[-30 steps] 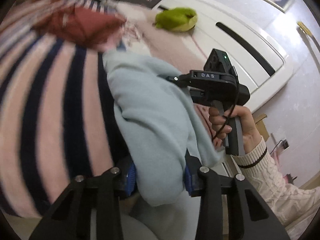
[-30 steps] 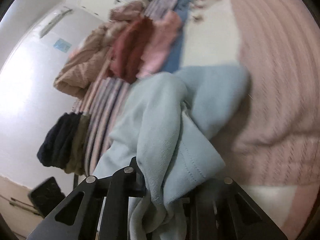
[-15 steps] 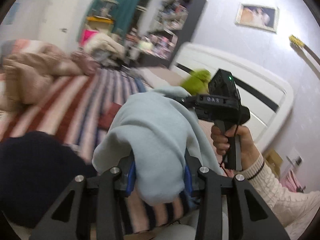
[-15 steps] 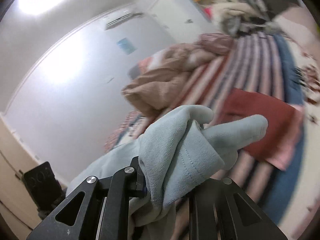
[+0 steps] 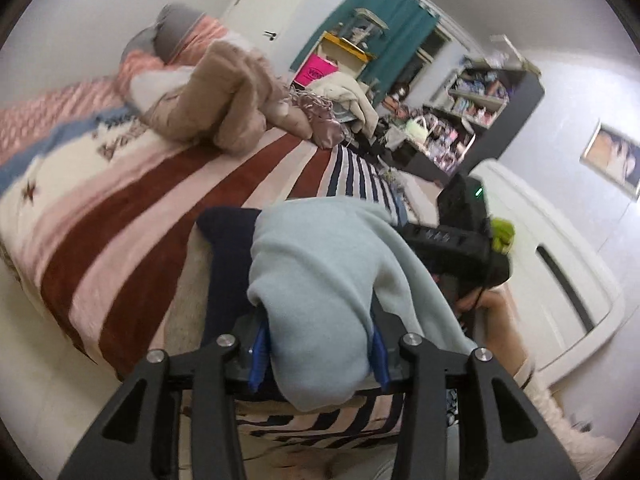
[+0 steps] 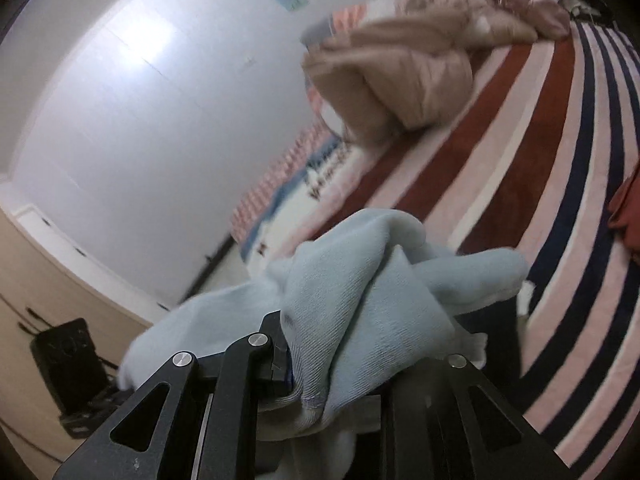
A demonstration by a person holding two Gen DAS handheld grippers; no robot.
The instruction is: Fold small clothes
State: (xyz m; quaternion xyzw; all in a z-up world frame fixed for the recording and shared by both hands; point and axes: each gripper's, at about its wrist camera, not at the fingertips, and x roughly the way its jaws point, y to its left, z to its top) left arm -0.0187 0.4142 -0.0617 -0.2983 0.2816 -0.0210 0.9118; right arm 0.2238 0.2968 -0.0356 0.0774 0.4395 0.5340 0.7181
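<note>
A light blue garment [image 5: 328,280] hangs bunched between both grippers, held up in the air above the striped bed. My left gripper [image 5: 318,354] is shut on one end of it, the cloth draping over the blue pads. My right gripper [image 6: 340,376] is shut on the other bunched end [image 6: 372,292]. The right gripper's body [image 5: 460,236] and the hand holding it show in the left wrist view, just right of the cloth. A dark navy garment [image 5: 224,272] lies on the bed under the blue one.
The bed carries a red, pink and navy striped blanket [image 5: 160,208]. A beige coat [image 5: 224,96] is piled at its far end, also in the right wrist view [image 6: 404,64]. A red garment [image 6: 626,212] lies at the right edge. A white headboard [image 5: 560,280] stands right.
Both grippers have lifted the blue garment off the bed and swung toward the foot of the bed, over the navy garment. Both stay shut on it.
</note>
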